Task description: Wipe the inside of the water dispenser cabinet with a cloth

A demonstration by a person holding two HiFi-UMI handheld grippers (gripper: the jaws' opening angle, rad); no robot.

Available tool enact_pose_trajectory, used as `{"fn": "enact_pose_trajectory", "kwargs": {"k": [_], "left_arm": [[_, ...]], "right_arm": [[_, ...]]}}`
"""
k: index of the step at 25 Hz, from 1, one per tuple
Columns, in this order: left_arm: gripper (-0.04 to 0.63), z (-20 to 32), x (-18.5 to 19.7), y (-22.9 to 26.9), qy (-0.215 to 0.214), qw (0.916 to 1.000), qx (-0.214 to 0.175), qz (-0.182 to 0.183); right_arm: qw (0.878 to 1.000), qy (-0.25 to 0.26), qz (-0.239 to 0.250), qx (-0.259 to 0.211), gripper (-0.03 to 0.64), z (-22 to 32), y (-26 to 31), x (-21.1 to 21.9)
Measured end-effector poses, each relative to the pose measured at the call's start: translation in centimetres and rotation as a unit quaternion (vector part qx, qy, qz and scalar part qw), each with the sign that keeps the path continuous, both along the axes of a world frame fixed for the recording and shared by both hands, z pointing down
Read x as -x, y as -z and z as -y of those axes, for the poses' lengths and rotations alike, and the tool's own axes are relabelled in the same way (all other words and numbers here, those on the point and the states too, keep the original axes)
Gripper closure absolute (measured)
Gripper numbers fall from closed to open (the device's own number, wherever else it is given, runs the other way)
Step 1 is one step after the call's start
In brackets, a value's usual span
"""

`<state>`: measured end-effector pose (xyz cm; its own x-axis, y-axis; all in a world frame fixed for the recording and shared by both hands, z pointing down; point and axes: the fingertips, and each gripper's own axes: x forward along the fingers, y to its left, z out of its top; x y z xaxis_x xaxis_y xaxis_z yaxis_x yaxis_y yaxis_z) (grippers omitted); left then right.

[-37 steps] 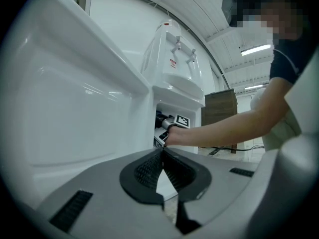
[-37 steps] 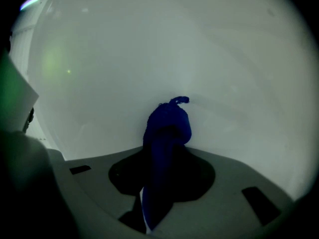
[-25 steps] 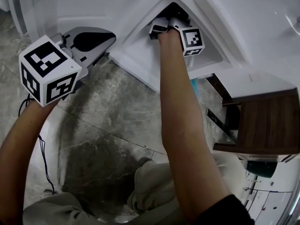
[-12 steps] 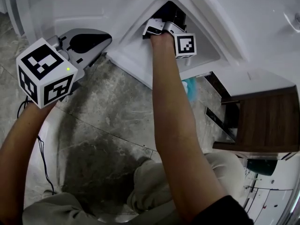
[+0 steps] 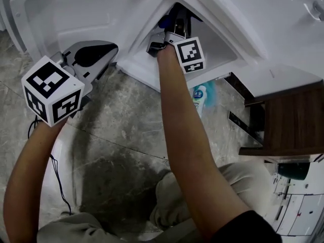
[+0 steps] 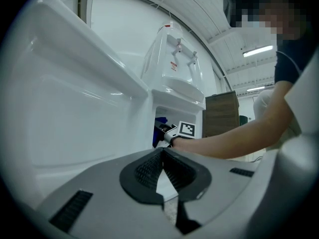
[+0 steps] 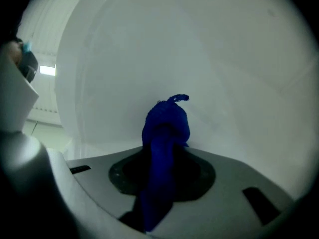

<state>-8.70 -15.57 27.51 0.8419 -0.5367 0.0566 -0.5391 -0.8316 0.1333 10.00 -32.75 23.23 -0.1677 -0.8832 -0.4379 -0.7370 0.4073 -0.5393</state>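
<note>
Inside the water dispenser cabinet point(image 5: 223, 52), my right gripper point(image 7: 162, 153) clamps the blue cloth point(image 7: 165, 121) near its white wall point(image 7: 209, 59) (left gripper point(image 6: 160, 166) closed, empty, outside); I should press firmly, sweeping overlapping strokes

Grippers: two, the left gripper point(image 6: 162, 153) and the right gripper point(image 7: 163, 151). Marker cubes: two, the left cube point(image 5: 52, 90) and the right cube point(image 5: 190, 54). Blue cloth point(image 7: 167, 123): one. Water dispenser point(image 6: 174, 54): one, bearing two taps point(image 6: 178, 45). Open cabinet door point(image 5: 76, 14): one. Wooden cabinet point(image 5: 293, 120): one. Bottle point(image 5: 198, 96) on the floor: one. Black cable point(image 5: 58, 181): one. Lit ceiling strips point(image 6: 258, 50): two, counted in the left gripper view. Forearms: two, the left forearm point(image 5: 30, 171) and the right forearm point(image 5: 187, 135)
</note>
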Motion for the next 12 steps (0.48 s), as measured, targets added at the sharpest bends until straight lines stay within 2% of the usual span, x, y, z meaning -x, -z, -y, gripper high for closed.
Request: {"fn": "enact_pose_trajectory", "kwargs": {"k": [4, 8, 12], "left_arm": [[0.588, 1.0, -1.1, 0.0, -0.010, 0.9999, -0.002, 0.008], [0.588, 2.3, -4.2, 0.6, -0.030, 0.9994, -0.007, 0.015], [0.588, 3.0, -8.0, 1.9, -0.060, 0.9978, -0.023, 0.020]], "right_arm": [[0.996, -0.016, -0.071, 0.048, 0.531, -1.4, -2.9, 0.6], [0.990, -0.030, -0.111, 0.080, 0.531, -3.8, -4.7, 0.1], [0.975, -0.033, -0.176, 0.130, 0.531, -6.7, -7.6, -0.2]]}}
